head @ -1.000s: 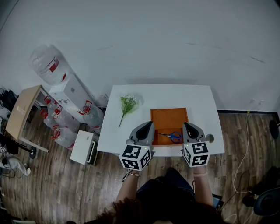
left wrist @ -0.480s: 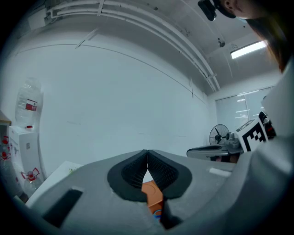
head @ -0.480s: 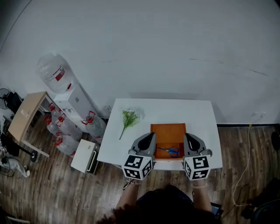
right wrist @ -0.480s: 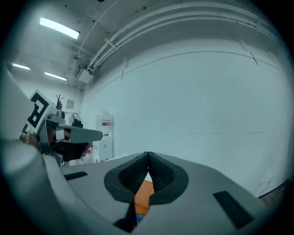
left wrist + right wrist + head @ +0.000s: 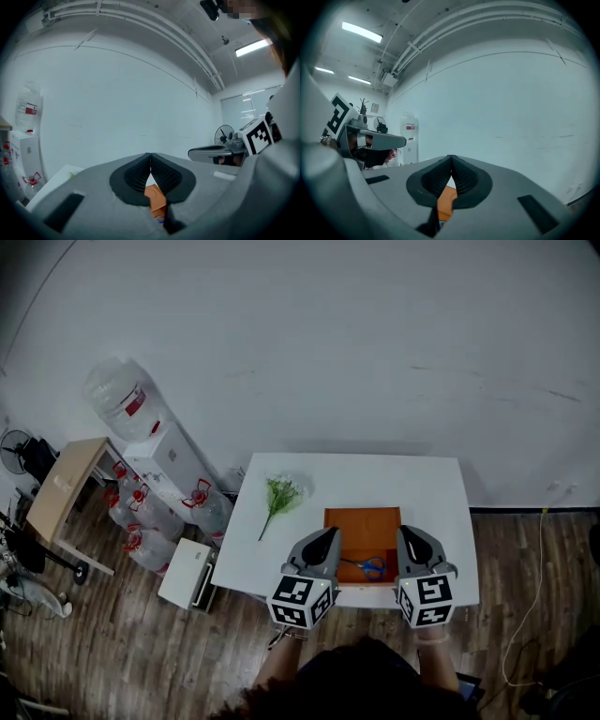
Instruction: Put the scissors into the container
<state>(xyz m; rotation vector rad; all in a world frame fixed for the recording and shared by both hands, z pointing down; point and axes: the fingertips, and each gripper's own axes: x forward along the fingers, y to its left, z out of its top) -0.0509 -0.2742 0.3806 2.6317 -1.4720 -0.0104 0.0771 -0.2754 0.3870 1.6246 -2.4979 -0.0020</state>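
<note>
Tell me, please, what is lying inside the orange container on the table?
Blue-handled scissors lie in the orange container, towards its near end; the visible floor is otherwise bare. The left gripper and right gripper cover its near corners, hiding those.

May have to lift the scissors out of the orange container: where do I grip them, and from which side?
Probably the shank just beside the blue handles, coming straight down: the scissors lie flat inside the orange container, whose walls likely block a level approach. The right gripper is shut; open its tongs first.
</note>
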